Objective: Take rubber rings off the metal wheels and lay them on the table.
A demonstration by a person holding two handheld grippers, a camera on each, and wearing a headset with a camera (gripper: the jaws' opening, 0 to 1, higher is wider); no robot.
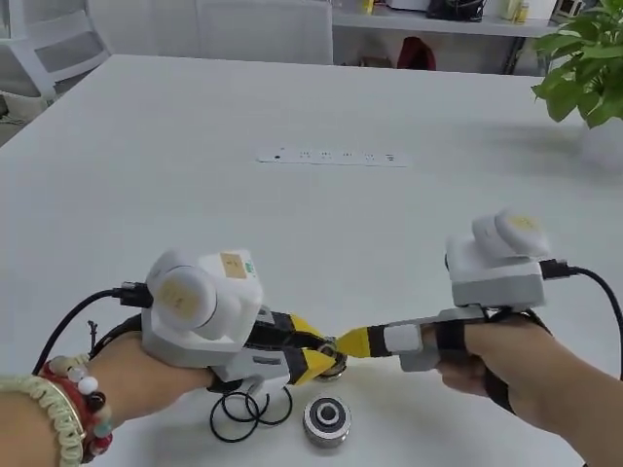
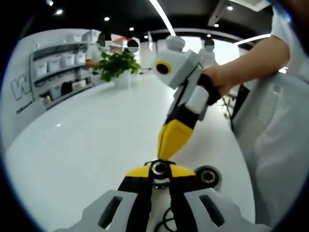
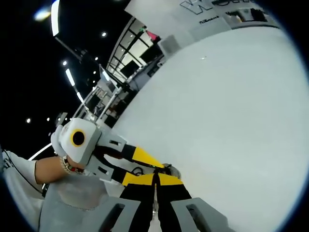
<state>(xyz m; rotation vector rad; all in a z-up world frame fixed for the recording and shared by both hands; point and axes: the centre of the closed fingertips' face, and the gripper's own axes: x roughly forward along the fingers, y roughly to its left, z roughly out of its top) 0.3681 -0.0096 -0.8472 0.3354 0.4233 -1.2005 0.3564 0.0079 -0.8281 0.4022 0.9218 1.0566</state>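
Left hand-held gripper [image 1: 319, 350] is clamped on a small metal wheel [image 1: 332, 352], yellow jaw tips on either side of it, held low just above the counter [image 1: 292, 214]. The left gripper view confirms it: that wheel [image 2: 159, 169] sits between the tips of the left hand-held gripper [image 2: 160, 172]. Right hand-held gripper [image 1: 351, 342] comes in from the opposite side with its yellow tips together, nose right at the held wheel. Same in the left gripper view, where the right hand-held gripper [image 2: 163, 155] points down onto the wheel's top edge. In the right gripper view the right hand-held gripper [image 3: 154, 178] shows only a thin seam between its jaws. Can't tell if a rubber ring is pinched in there, too small. The left hand-held gripper [image 3: 161, 169] and the held wheel [image 3: 172, 170] sit just ahead of it. On the counter below the left hand-held gripper is a pile of thin black rubber rings [image 1: 248, 409], a few loops overlapping and lying flat. Just beside them to the right is a second metal wheel [image 1: 326, 420], lying flat on its face and free of both grippers; it also shows at [image 2: 208, 176]. Farther back, mid-counter, there's a white power strip [image 1: 331, 156], well apart from the work. A green plant [image 1: 584, 68] stands at the far right.
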